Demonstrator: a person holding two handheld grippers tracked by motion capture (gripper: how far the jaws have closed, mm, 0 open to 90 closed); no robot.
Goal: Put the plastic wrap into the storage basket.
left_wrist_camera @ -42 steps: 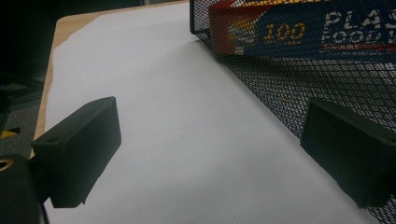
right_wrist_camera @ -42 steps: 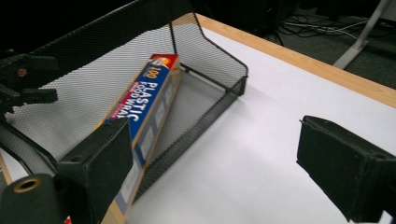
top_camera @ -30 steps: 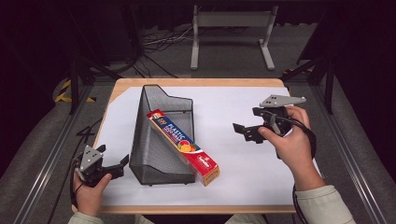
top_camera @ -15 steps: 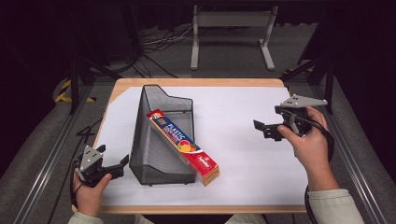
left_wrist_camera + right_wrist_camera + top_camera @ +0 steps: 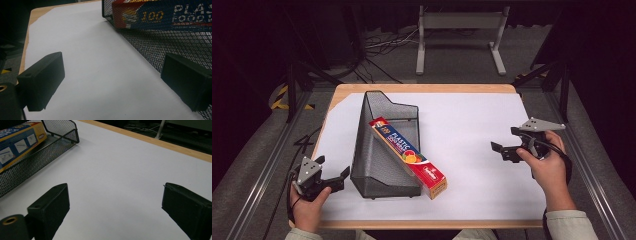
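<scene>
A black mesh file holder [image 5: 377, 160] lies on its side left of the table's middle. In it rests a long plastic-wrap box [image 5: 409, 157], red and blue on top, with its near end sticking out of the open side. My left gripper [image 5: 332, 167] is open at the near left corner, just left of the holder, nothing between its fingers. The left gripper view has the mesh [image 5: 155, 40] and the box [image 5: 162, 15] close ahead on the right. My right gripper [image 5: 506, 140] is open over bare paper at the right. From there the box [image 5: 17, 142] and mesh [image 5: 37, 155] lie far left.
A white sheet [image 5: 462, 130] covers the wooden table [image 5: 422, 88]. Beyond the far edge stand a grey metal frame [image 5: 459, 22] and floor cables [image 5: 382, 42]. Dark rails [image 5: 272, 150] run along both sides of the table.
My right gripper has moved right and nearer to the person, away from the box. The left gripper, holder and box have stayed put.
</scene>
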